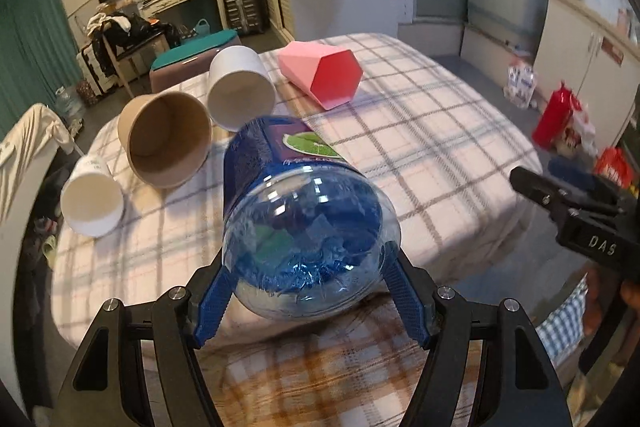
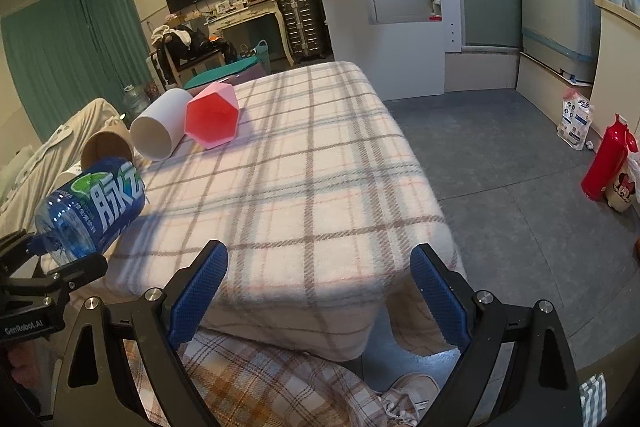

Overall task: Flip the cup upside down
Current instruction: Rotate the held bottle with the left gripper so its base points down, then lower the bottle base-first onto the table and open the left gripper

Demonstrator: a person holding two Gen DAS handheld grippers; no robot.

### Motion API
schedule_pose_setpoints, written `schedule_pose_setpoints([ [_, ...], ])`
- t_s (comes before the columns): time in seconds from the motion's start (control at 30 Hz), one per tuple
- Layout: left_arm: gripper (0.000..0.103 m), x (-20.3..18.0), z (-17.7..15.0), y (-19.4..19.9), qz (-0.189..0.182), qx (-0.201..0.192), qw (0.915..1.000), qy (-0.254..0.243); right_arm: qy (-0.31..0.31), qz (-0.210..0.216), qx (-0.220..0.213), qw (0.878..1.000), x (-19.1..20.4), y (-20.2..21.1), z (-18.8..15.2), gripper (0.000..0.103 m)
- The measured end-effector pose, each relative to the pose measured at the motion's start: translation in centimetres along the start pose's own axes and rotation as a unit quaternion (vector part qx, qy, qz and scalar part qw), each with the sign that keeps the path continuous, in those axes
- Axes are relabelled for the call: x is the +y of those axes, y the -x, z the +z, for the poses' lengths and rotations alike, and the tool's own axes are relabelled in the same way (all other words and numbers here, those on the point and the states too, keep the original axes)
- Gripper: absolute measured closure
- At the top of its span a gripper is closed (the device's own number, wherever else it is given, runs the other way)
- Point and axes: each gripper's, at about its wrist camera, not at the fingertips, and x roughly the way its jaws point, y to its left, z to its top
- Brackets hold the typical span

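A: Where's the cup, and how far along is the flip?

B: The blue cup (image 1: 300,211), a cut-down blue plastic bottle, is in the left claw (image 1: 308,291). Its two blue fingers (image 1: 214,307) are pressed against the rounded, closed end, one on each side. It sits tilted, the labelled part pointing away toward the table (image 1: 440,131) and the closed end toward the camera.

A: So not upside down yet?

B: I'd say no. It looks roughly on its side, held at the near edge of the table; whether it touches the cloth I can't tell. The open end faces away, so I can't see the rim.

A: And the right claw?

B: The right claw (image 2: 320,291) is spread wide with nothing between its fingers, hanging over the near end of the table, well apart from the cup.

A: The other cups?

B: Four lie on their sides at the left of the table: a small white cup (image 1: 92,203), a brown cup (image 1: 166,143), a white cup (image 1: 240,91) and a pink cup (image 1: 324,73). None is mouth-down, so if they count, the work has hardly begun.

A: What's left for the blue one?

B: Turn it mouth-down, set it on the cloth, release.
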Motion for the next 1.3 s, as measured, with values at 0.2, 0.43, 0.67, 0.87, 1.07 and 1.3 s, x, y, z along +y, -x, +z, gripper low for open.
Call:
schedule_pose_setpoints([
  [0.2,0.029,0.3,2.0,-0.1,0.018,0.000,0.9985,-0.051,-0.013,0.004,0.000,1.000,-0.5,-0.4,0.5,0.010],
  [0.43,0.031,1.2,4.5,-1.1,0.009,-0.010,0.9988,-0.047,-0.016,0.004,0.005,1.000,-0.8,-1.2,1.0,0.010],
  [0.67,0.033,2.3,6.2,-2.4,-0.001,-0.025,0.9995,-0.017,-0.010,0.002,0.011,1.000,-0.5,-2.1,1.5,0.010],
  [0.87,0.032,3.0,6.2,-2.9,-0.009,-0.048,0.9988,-0.003,0.000,-0.001,0.013,1.000,0.2,-2.5,1.9,0.010],
  [1.07,0.024,4.2,5.7,-2.0,-0.012,-0.067,0.9975,0.018,0.011,-0.001,0.007,1.000,1.2,-2.0,2.1,0.010],
  [1.3,0.023,5.7,4.0,0.4,-0.008,-0.097,0.9933,0.061,0.041,0.003,-0.023,0.999,3.5,0.4,2.6,0.010],
])
